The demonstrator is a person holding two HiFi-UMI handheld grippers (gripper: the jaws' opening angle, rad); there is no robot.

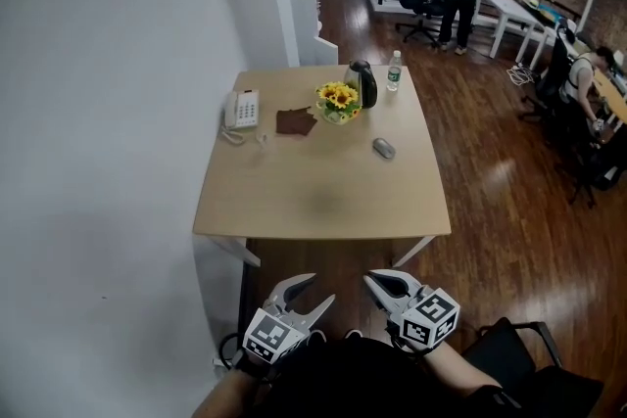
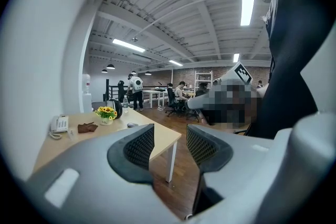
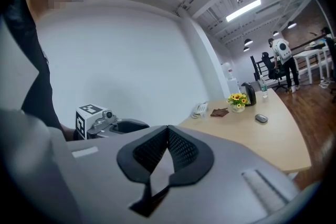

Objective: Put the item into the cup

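My left gripper [image 1: 315,291] is open and empty, my right gripper [image 1: 378,281] closed on nothing. Both are short of the pale wood bench [image 1: 323,201]. The item [image 1: 383,148] is a smooth grey oval, right of the flowers [image 1: 338,99] and nearer me, long axis slanted. Right gripper's side, I'd say. Can't make out a cup.

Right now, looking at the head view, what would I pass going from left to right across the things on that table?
white telephone → flat brown item → yellow flowers → water bottle
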